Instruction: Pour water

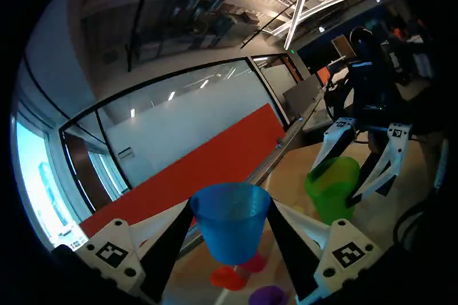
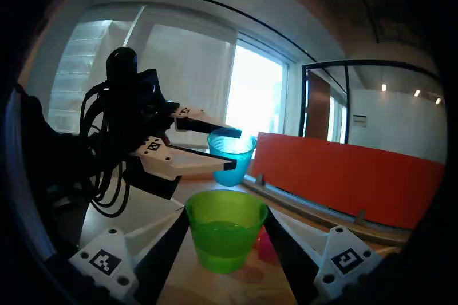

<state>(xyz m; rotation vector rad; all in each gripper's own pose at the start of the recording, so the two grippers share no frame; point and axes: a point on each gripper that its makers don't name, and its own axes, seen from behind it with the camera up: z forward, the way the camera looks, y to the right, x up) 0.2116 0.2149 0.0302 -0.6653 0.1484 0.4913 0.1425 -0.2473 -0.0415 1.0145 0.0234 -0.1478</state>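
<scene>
Left gripper view: left gripper (image 1: 231, 209) clamped on blue cup (image 1: 231, 230), a finger on each side, held over the wooden table (image 1: 289, 170); red pieces (image 1: 229, 276) and a purple one (image 1: 268, 295) lie beneath. Right gripper view: right gripper (image 2: 226, 213) grips green cup (image 2: 226, 248), upright; liquid level visible inside, about halfway. Blue cup beyond it, apart.

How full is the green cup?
Partly full: in the right gripper view a liquid line shows roughly halfway up the green cup.
</scene>
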